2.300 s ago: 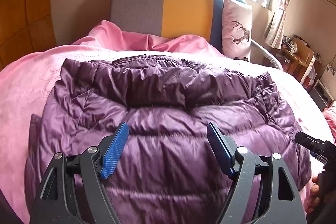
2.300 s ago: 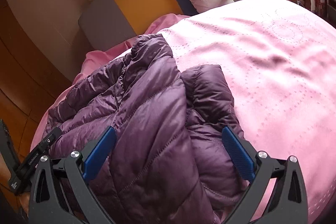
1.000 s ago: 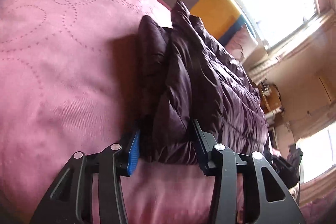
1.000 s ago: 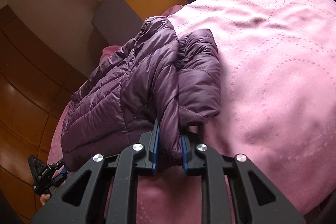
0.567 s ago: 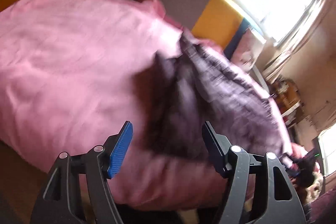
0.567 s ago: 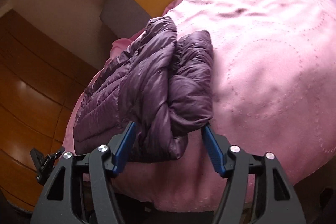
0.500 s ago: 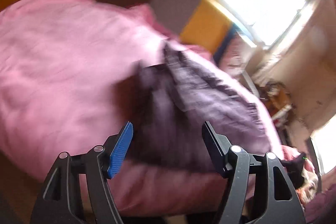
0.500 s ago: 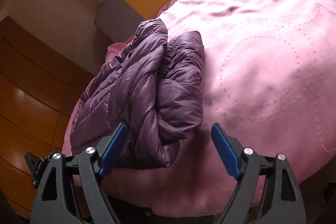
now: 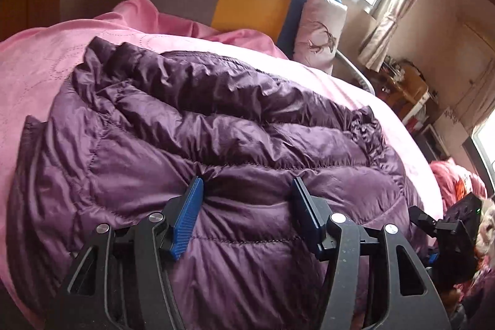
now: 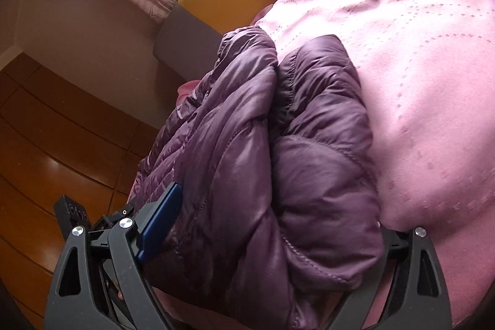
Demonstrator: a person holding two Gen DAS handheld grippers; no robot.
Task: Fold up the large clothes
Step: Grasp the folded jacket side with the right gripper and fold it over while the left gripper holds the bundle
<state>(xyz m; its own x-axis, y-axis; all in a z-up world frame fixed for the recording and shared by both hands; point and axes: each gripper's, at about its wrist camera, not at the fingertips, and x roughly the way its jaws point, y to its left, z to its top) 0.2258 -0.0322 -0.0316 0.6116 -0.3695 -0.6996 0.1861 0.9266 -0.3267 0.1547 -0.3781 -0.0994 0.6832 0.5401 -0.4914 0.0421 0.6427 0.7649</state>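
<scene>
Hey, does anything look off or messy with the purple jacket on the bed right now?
Nothing is spilled or damaged. The purple jacket lies folded on the pink bedspread, but its near end bulges unevenly, one layer slumped beside the other.

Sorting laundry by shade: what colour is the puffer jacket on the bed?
Dark purple puffer jacket, shown best in the left wrist view.

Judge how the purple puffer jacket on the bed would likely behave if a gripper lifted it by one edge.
The purple puffer jacket would probably sag and unfold, since its quilted panels already crumple loosely on the pink bedspread. Its shiny shell looks slippery, so layers may slide. It seems light for its bulk, judging by the puffy baffles.
</scene>
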